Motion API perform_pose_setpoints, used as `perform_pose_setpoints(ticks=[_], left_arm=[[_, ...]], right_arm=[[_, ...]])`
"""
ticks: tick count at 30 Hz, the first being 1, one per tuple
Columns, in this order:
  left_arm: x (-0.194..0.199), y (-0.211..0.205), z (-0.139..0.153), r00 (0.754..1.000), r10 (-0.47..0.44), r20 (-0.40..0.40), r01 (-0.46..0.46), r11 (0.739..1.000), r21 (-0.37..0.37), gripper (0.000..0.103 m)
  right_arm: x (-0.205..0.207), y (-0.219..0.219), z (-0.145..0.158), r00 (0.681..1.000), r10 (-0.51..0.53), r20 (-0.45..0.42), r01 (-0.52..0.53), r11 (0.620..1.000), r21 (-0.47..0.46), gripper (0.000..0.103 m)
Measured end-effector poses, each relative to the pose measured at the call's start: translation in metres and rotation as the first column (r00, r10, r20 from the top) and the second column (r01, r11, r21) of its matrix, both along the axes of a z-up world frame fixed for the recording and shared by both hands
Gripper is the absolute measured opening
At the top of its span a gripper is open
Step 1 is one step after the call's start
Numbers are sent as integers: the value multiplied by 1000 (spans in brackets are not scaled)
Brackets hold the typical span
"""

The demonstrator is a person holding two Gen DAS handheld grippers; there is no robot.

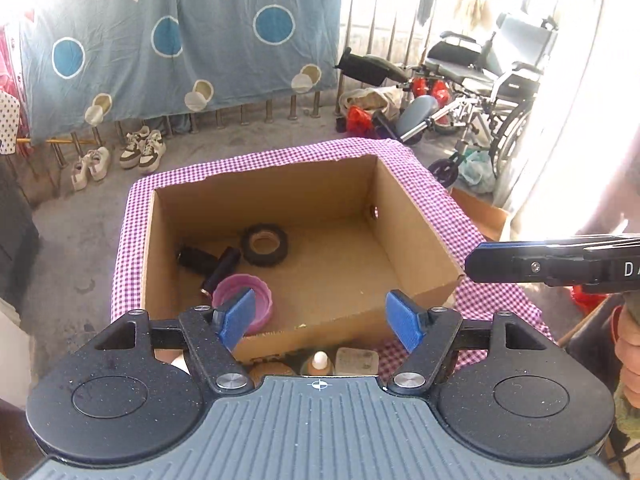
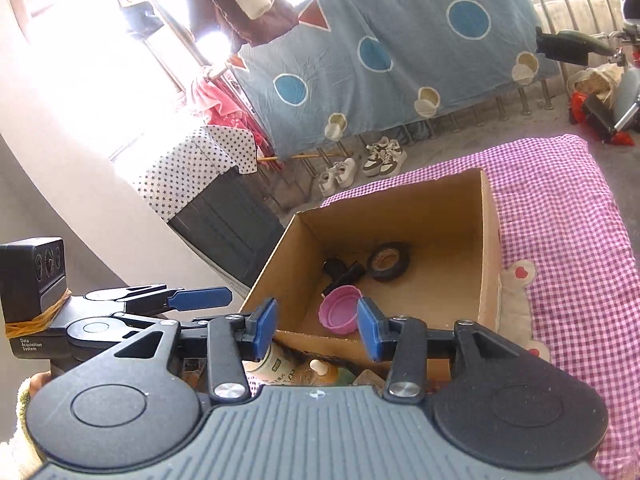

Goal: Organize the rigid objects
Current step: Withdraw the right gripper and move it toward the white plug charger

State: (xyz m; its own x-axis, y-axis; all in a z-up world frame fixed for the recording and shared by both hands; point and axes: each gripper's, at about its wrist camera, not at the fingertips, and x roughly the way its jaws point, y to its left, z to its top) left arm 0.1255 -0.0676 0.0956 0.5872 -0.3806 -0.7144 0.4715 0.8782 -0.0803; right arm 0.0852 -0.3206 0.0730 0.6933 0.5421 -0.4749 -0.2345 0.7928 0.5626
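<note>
An open cardboard box [image 1: 416, 236] [image 2: 490, 240] stands on a purple checked cloth [image 1: 472, 236] [image 2: 568, 220]. Inside lie a black tape roll [image 1: 265, 245] [image 2: 389, 261], black cylinders [image 1: 208, 262] [image 2: 344, 272] and a pink lid [image 1: 256, 304] [image 2: 340, 309]. My left gripper [image 1: 322, 316] is open and empty above the box's near edge. My right gripper [image 2: 317, 330] is open and empty, just before the box's near wall. Below both, small items lie in front of the box: a brown bottle with a white cap [image 1: 320, 361] [image 2: 320, 370] and a green-labelled cup [image 2: 274, 364].
The right gripper shows from the side in the left wrist view [image 1: 560, 264]; the left one shows in the right wrist view [image 2: 160, 300]. Shoes [image 1: 142, 148] and a hanging blue sheet [image 1: 180, 40] are behind. A wheelchair [image 1: 488, 80] stands at the far right.
</note>
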Motion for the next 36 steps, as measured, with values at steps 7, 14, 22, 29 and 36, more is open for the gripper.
perform_pose_setpoints(ticks=[7,14,22,29,36], left_arm=[[-52,-6,-51,1000,-27,5,28,999,-17,72],[-64,-31,-103,998,-44,49,41,998,55,69],[-47,-43,-137,999,-23,30,21,997,71,60],[-35,-51,-152,1000,-25,12,24,997,75,58],[-27,-56,-157,1000,-12,1,12,998,59,58]], right_arm=[[-45,5,-48,997,-59,-45,63,994,93,47],[-29,8,-90,988,-74,-137,92,988,127,47],[11,20,-111,982,-56,-182,69,995,67,43],[36,32,-125,977,-30,-211,31,1000,2,43],[47,41,-135,972,-14,-234,9,1000,-23,43]])
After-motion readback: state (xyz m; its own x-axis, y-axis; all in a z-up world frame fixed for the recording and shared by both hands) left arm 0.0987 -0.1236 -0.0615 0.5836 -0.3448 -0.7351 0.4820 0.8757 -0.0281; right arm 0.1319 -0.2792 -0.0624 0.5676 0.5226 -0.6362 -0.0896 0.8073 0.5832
